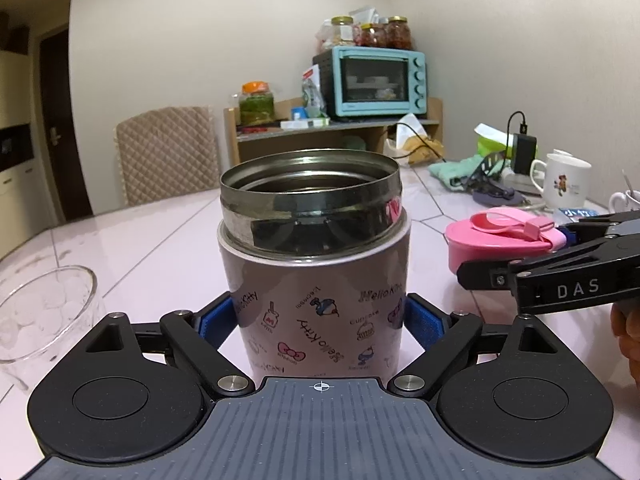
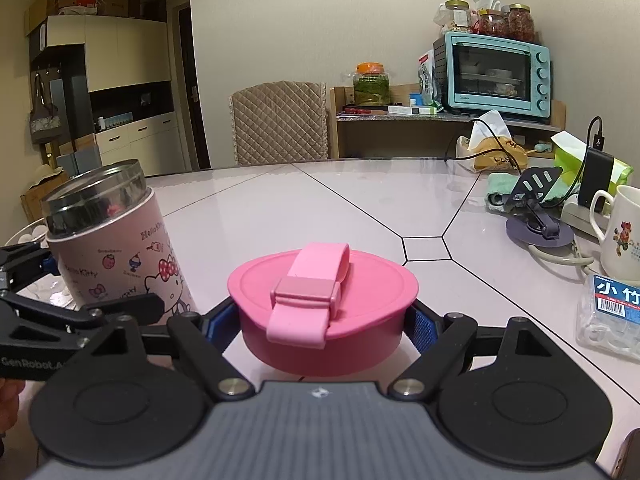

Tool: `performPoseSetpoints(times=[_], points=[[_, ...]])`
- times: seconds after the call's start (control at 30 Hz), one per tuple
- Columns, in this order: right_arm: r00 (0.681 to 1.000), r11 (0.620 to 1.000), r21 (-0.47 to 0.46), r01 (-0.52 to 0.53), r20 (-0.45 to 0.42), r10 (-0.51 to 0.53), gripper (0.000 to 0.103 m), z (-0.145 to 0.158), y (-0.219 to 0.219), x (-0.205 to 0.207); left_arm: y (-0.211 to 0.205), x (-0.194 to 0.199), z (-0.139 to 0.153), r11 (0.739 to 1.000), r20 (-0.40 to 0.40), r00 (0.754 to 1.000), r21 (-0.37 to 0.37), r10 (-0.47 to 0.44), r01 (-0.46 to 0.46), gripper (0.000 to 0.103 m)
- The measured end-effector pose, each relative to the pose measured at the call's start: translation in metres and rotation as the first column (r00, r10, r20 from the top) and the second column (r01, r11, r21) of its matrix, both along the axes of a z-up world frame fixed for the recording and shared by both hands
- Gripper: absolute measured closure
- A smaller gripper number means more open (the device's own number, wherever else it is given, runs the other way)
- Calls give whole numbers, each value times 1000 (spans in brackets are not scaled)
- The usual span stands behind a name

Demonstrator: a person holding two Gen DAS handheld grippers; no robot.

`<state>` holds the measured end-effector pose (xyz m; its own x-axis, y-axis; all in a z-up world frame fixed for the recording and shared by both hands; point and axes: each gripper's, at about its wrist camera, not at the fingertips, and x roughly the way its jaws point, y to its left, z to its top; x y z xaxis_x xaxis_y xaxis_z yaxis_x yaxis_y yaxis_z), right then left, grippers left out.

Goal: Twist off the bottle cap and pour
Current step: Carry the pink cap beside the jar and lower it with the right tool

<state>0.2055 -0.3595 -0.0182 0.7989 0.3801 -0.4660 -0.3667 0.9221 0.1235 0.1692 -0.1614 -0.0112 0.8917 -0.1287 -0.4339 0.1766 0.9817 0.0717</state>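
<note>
The left gripper (image 1: pixel 320 320) squeezes the pink bottle (image 1: pixel 316 280), which stands open on the tabletop (image 1: pixel 160 232) near a glass bowl (image 1: pixel 44 312). The right gripper (image 2: pixel 324 320) holds the pink cap (image 2: pixel 324 300) tight, just beside the bottle.

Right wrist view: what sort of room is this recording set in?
Most likely a home dining or kitchen area: a toaster oven topped with food jars, a tiled dining table, and a mug.
</note>
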Motion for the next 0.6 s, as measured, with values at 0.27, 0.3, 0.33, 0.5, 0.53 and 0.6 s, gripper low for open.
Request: performPoseSetpoints(times=[0.27,0.3,0.33,0.5,0.53,0.6], points=[[1000,1000,-8,-13,-9,13,18,-3,4,2,1,-5,0,1000,-18,1000,5,-14,14,10],[1000,1000,-8,-15,-11,15,18,-3,5,2,1,-5,-1,1000,-19,1000,4,-14,14,10],[1000,1000,-11,-17,-12,17,18,-3,6,1,0,-5,-1,1000,-21,1000,3,-14,14,10],[1000,999,-22,-27,-17,26,18,-3,10,0,0,-7,-2,1000,-26,1000,1,-16,16,10],[999,999,-27,-28,-20,27,18,-4,11,0,0,-7,-3,1000,-27,999,0,-16,16,10],[999,999,-28,-28,-24,27,18,-4,11,3,0,-8,-3,1000,-30,999,-2,-17,17,10]])
